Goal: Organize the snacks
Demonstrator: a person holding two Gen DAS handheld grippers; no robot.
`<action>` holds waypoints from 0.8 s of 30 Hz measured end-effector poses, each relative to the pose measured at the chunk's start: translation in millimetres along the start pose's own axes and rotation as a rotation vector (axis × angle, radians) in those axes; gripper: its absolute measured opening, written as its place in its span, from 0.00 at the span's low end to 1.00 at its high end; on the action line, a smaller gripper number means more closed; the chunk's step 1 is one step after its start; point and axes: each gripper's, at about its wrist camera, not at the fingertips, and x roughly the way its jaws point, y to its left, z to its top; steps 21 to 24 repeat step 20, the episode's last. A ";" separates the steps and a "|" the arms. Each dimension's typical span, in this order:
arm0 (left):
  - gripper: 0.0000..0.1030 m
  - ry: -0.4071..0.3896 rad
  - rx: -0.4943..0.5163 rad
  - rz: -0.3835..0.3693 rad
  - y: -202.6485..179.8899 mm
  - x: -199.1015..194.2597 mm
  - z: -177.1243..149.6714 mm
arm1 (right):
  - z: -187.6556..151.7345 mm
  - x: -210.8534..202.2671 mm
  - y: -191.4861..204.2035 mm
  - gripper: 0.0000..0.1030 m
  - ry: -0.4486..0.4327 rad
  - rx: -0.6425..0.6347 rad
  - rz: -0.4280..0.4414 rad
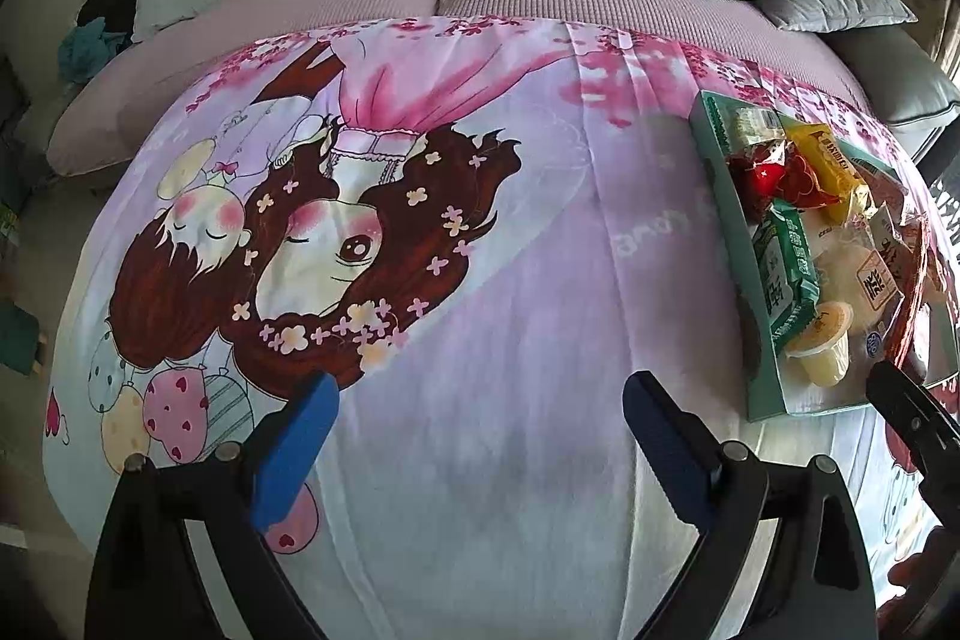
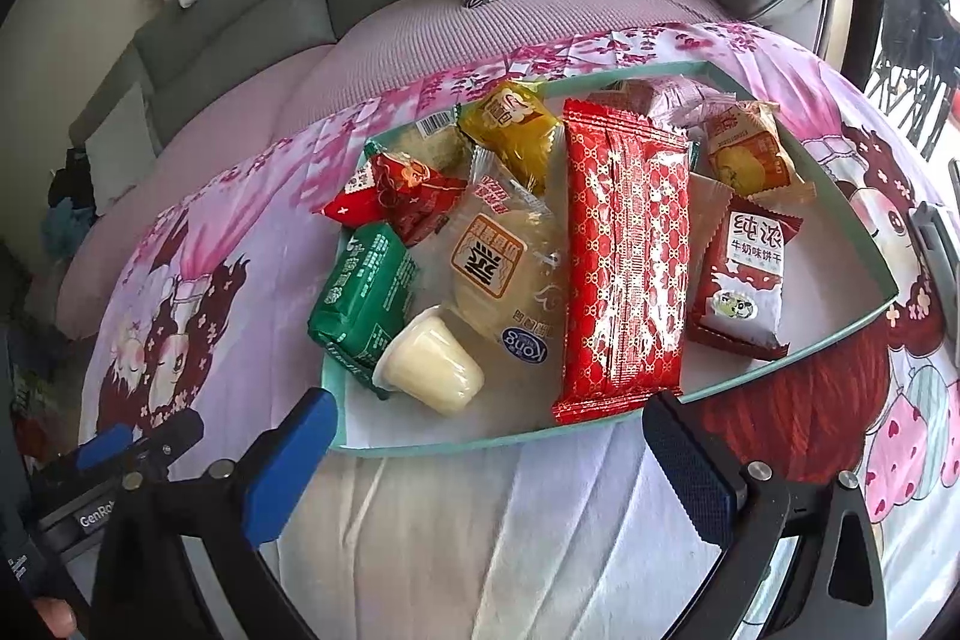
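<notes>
**Both tongs empty, snacks all in tray**

Right tongs [image 2: 489,466]: spread wide, holding nothing, hovering just short of the near edge of the teal tray [image 2: 864,250]. Left tongs [image 1: 480,436]: also wide and empty, over the bare cartoon-print cloth [image 1: 510,280] on the counter, tray off to their right.

Snacks sit piled in the tray: jelly cup [image 2: 432,370] and long red wrapper [image 2: 624,256] nearest, green pack [image 2: 363,298] at left, milk-biscuit pack [image 2: 747,274] at right.

Risks, my read:
- Jelly cup lies on its side, so it may roll or slip from the pads.
- Wrappers overlap; closing on one may drag its neighbour.
- Tray is light on loose cloth, so a nudge may slide it.

Pose: both tools held low, angled forward and down.
</notes>
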 end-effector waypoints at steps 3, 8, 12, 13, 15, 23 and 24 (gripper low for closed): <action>0.93 0.000 0.001 0.000 -0.7 -0.3 0.1 | -0.3 -0.1 0.2 1.00 0.002 -0.003 0.001; 0.93 0.016 -0.009 -0.013 -1.8 0.0 0.2 | -0.4 0.7 0.7 1.00 0.008 -0.007 0.002; 0.93 0.024 -0.020 -0.005 -1.1 0.9 -0.3 | -0.7 1.2 1.1 1.00 0.010 -0.007 0.001; 0.93 0.024 -0.020 -0.003 -0.9 1.0 -0.4 | -0.7 1.3 1.1 1.00 0.011 -0.009 0.001; 0.93 0.021 -0.018 -0.002 -1.1 0.8 -1.0 | -0.6 1.6 1.6 1.00 0.013 -0.011 0.000; 0.93 0.007 0.000 0.003 -2.6 -1.8 -0.9 | -0.5 1.4 1.8 1.00 0.013 -0.012 0.001; 0.93 0.007 0.000 0.003 -2.6 -1.8 -0.9 | -0.5 1.4 1.8 1.00 0.013 -0.012 0.001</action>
